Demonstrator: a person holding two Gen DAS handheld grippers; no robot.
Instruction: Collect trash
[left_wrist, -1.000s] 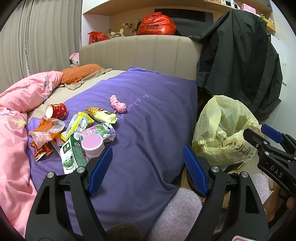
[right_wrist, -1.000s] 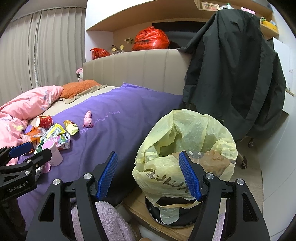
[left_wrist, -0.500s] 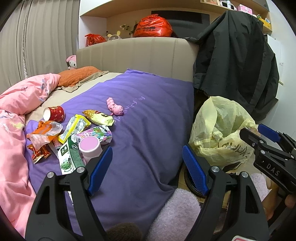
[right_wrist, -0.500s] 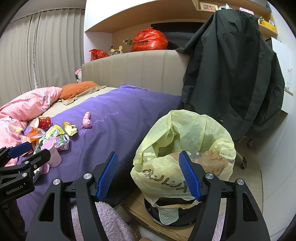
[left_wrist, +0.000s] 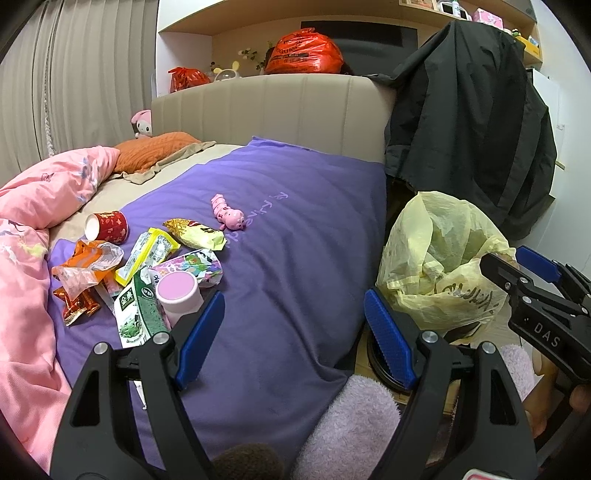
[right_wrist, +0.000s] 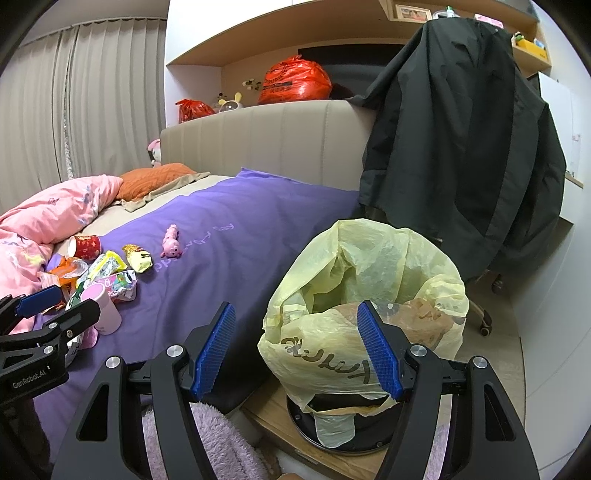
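A heap of trash lies on the purple blanket at the left: a pink-lidded cup, a green carton, a yellow-green wrapper, a gold snack bag, an orange wrapper and a red paper cup. My left gripper hovers open over the blanket's near edge, just right of the pink-lidded cup. A yellow bag-lined bin stands on the floor beside the bed. My right gripper is open in front of the bin, holding nothing.
A pink toy lies mid-blanket. A pink duvet bunches at the left, an orange pillow at the head. A dark jacket hangs on a chair behind the bin. Fuzzy lilac fabric sits below the grippers.
Both views have drifted slightly; the left gripper has eased back and a bit right of the trash heap. Both grippers stay open and empty.
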